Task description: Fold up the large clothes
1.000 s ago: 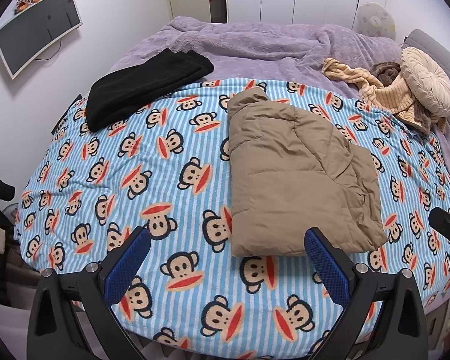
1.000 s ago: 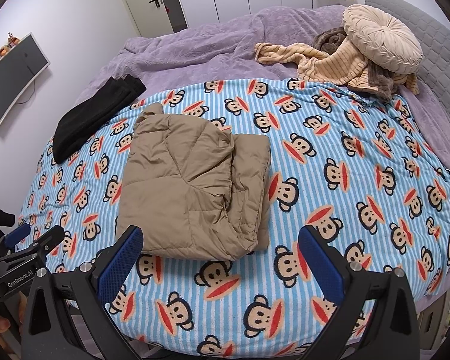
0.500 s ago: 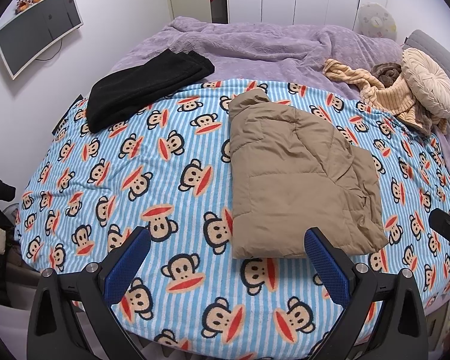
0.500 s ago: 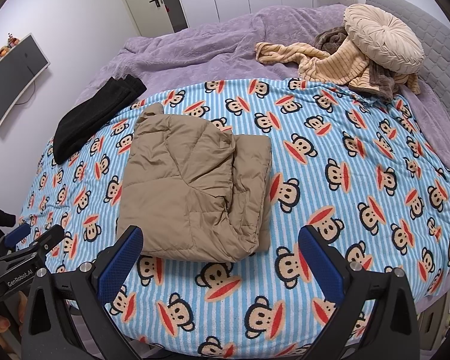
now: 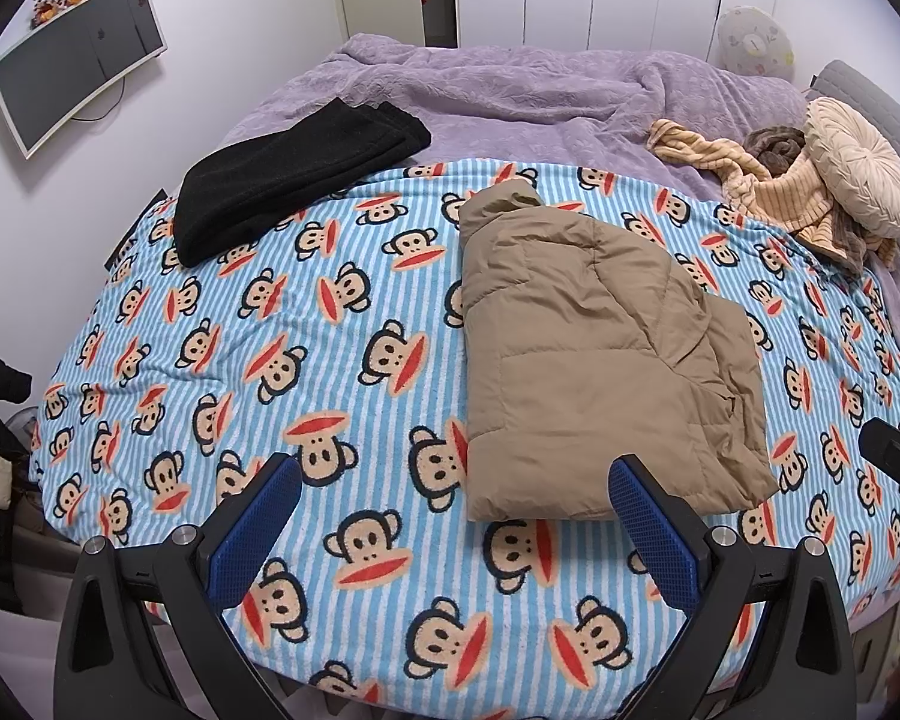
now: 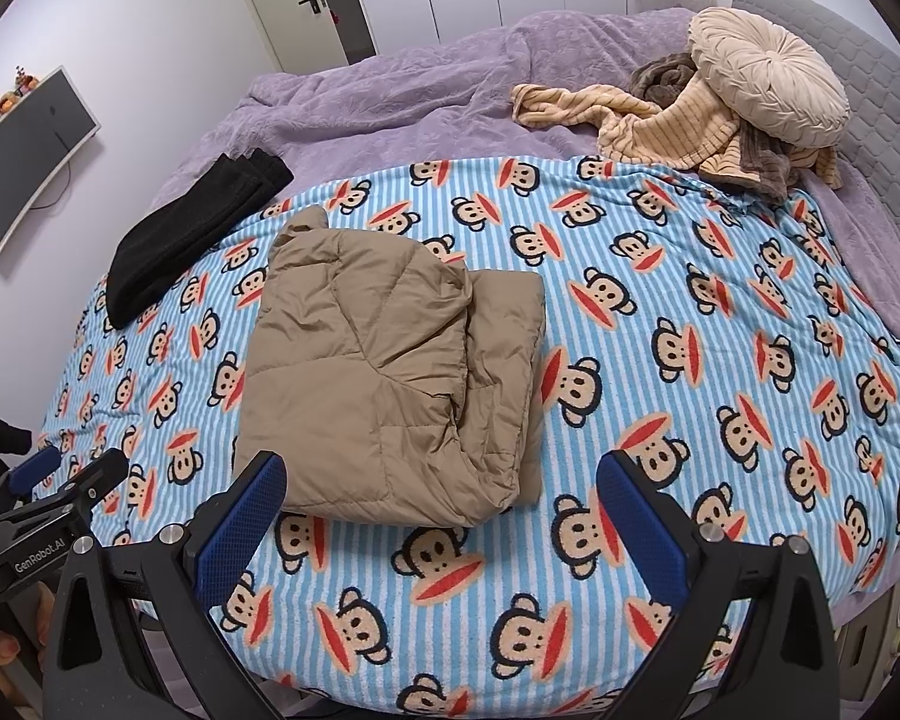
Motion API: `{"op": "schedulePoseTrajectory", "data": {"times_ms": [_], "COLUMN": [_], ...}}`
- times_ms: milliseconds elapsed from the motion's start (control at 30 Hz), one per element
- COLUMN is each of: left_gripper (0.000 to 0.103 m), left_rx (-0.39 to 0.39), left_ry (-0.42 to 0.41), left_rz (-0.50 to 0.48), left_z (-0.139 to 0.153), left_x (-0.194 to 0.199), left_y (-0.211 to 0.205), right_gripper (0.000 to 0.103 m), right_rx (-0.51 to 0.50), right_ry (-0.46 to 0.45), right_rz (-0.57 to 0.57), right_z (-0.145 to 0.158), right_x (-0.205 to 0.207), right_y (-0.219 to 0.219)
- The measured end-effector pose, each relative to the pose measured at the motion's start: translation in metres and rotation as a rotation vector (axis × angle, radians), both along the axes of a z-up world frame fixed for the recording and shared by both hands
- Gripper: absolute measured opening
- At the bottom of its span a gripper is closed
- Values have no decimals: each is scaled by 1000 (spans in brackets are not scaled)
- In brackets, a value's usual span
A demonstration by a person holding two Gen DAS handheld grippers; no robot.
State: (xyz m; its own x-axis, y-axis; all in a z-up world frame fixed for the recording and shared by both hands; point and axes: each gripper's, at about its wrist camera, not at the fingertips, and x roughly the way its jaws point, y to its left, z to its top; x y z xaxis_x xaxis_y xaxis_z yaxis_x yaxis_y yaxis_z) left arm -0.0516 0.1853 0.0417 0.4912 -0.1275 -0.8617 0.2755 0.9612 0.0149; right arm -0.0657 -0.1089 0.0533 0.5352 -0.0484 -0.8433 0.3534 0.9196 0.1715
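Hovering both grippers at the foot of the bed, I see almost nothing shift over the last second: the views only creep a touch, and the tan puffer jacket (image 5: 594,360) lies exactly as it did, folded into a thick rectangle. My left gripper (image 5: 456,525) has its blue pads spread wide with nothing between them, and my right gripper (image 6: 441,519) is just as wide and just as empty. Neither touches the jacket.

From the left wrist, the jacket fills the centre right of the frame, collar end toward the top, near edge just above the right pad. From the right wrist it sits centre left, with a second layer peeking out along its right side. It rests on the striped monkey-print blanket (image 5: 282,360), well apart from the black folded garment (image 5: 282,174) in the upper left. A cream striped garment (image 6: 660,126) lies crumpled under the round cushion (image 6: 768,84) at the upper right, on the purple cover (image 5: 510,96).

No change reads to me as a pause after a finished fold: this jacket looks done. I judge the next call is either moving it beside the black one or reaching for the crumpled striped piece.
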Motion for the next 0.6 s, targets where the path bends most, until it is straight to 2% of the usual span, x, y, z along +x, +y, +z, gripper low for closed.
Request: {"op": "schedulePoseTrajectory", "data": {"times_ms": [600], "left_gripper": [102], "left_rx": [-2], "left_ry": [2], "left_rz": [12], "left_z": [-1], "left_x": [7], "left_y": [3], "right_gripper": [103], "right_rx": [1], "right_ry": [2], "right_rz": [2], "right_z": [0], "right_x": [2], "right_y": [0]}}
